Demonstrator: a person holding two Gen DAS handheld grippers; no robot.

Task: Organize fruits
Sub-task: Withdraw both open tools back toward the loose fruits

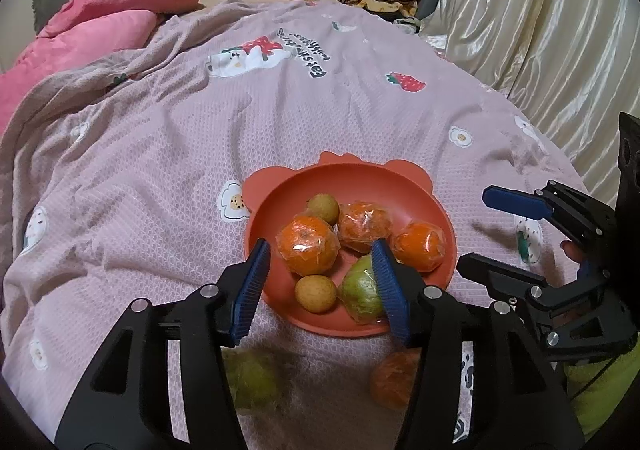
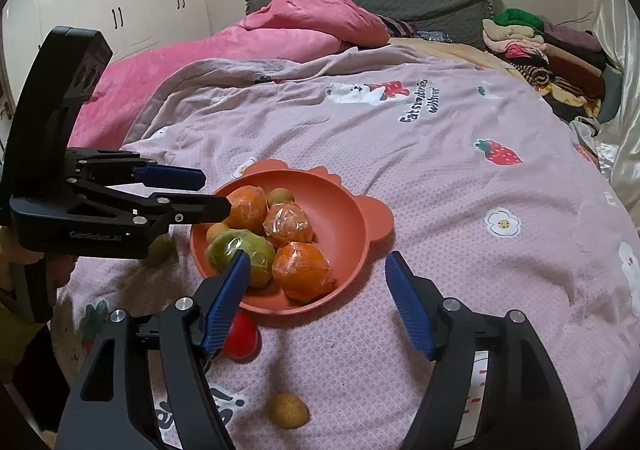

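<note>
Left wrist view: the left gripper (image 1: 320,246) hangs over the near rim of the orange bowl (image 1: 400,180), jaws partly apart and gripping nothing; a wrapped orange (image 1: 308,250) and a small brown fruit (image 1: 316,293) show between the pads without touching them, which reads as a release over the pile. The bowl sits on the pink bedspread (image 1: 160,138), probably as the one collecting spot. In it I count three wrapped oranges, two small brown fruits and one green fruit (image 1: 360,290). Nearer, still on the spread, lie one green fruit (image 1: 252,378) and one orange (image 1: 390,378), apparently waiting their turn. To the right the right gripper (image 1: 472,228) stands open and empty.

Right wrist view: the right gripper (image 2: 318,262) is spread wide over the bowl's (image 2: 340,210) near right edge, holding nothing. The same six fruits fill the bowl's left half, crowded together. On the spread near the camera lie one red fruit (image 2: 242,338) and one small brown fruit (image 2: 287,410). The left gripper (image 2: 214,192) reaches in from the left, empty.
</note>
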